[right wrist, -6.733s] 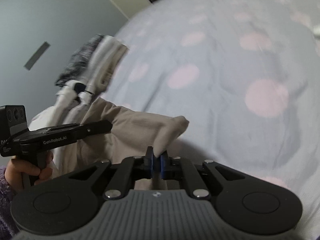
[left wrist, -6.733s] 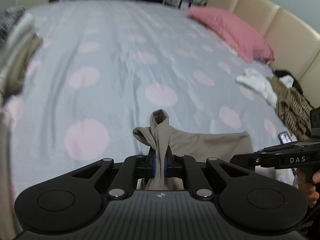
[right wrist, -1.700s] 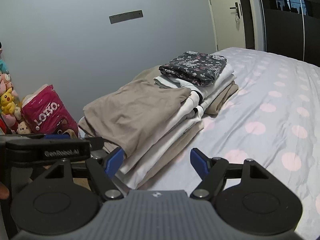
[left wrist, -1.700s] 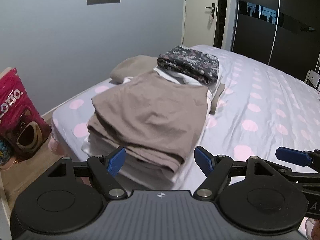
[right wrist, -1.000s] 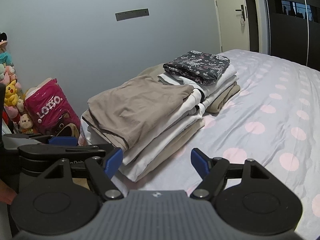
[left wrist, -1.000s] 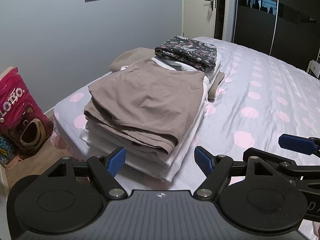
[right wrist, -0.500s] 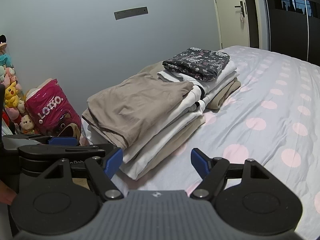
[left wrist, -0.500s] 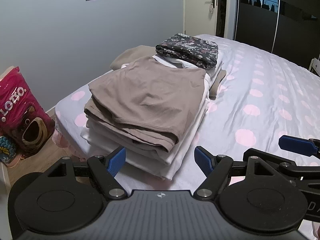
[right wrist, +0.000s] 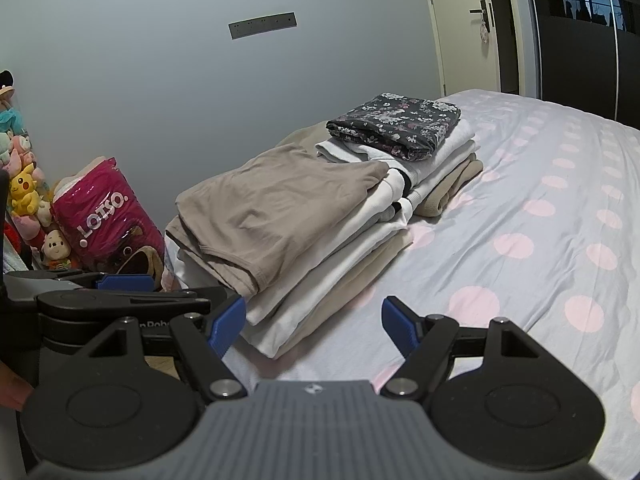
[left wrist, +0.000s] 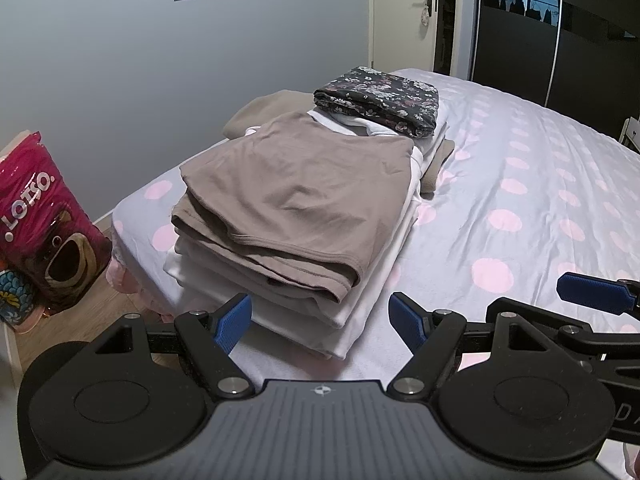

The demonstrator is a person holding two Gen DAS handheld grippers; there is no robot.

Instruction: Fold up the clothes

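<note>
Left gripper (left wrist: 320, 318): jaws spread wide, nothing between the blue pads, hanging just short of the near edge of the stack.

Right gripper (right wrist: 313, 324): jaws likewise wide and empty, aimed at the same corner of the bed (right wrist: 520, 280); one blue pad of it also shows at the right edge of the left view.

Folded clothes sit in two adjoining piles at the bed corner near the grey wall (left wrist: 160, 60). Nearer pile: a folded brown top (left wrist: 296, 196) on top of white and beige layers. Farther pile: a dark flowered garment (left wrist: 378, 100) on white folded pieces, with a beige piece at the bottom.

Bedsheet is grey with pink dots.

On the floor beside the bed: a pink bag (right wrist: 106, 220) printed LOTSO, soft toys (right wrist: 24, 196) next to it.
</note>
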